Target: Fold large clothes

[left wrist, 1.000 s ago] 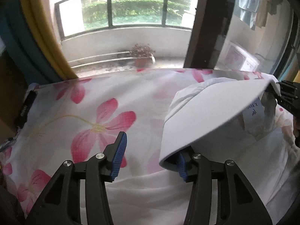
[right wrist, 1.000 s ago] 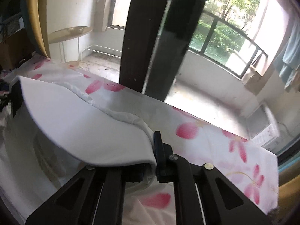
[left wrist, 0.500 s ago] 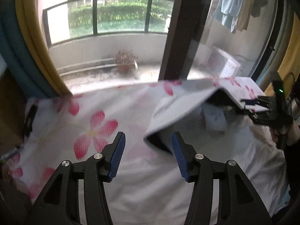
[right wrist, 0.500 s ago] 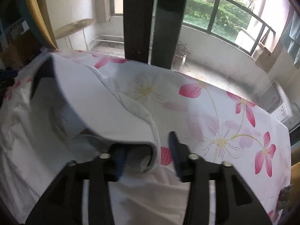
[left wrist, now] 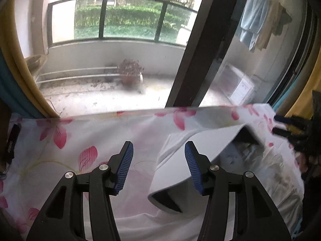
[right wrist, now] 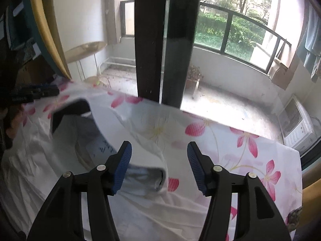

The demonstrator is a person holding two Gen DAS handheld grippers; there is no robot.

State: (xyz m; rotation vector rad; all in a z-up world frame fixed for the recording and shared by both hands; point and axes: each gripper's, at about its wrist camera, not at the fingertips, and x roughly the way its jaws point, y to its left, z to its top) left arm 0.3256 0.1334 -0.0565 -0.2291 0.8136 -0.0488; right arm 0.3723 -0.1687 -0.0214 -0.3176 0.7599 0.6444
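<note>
The left gripper (left wrist: 158, 165) hangs above the bed, its blue-padded jaws apart and opening, with nothing pressed between them; only the floral bedsheet (left wrist: 66, 140) shows through the gap. The right gripper (right wrist: 159, 165) hangs the same way in its own view, jaws apart and opening too, the pads clear of the cloth below.

The white garment (left wrist: 202, 146) lies on the bed over the sheet. Its folded-over part forms a stiff-looking arched flap, with a dark hollow under the near edge and another at the far right end. In the left wrist view the flap sits to the right of the left gripper, partly behind its right finger. In the right wrist view the same flap (right wrist: 112, 124) runs from far left to just under the left finger. Printed marks show on the layer beneath, too blurred to read. The rest of the garment spreads flat and wrinkled towards the near side.

Past the far edge of the bed stand a dark door frame (right wrist: 152, 40), a balcony with a railing (left wrist: 104, 18), a potted plant (left wrist: 130, 74) and hanging laundry (left wrist: 252, 22). A yellow curtain (left wrist: 24, 70) hangs at the left.
</note>
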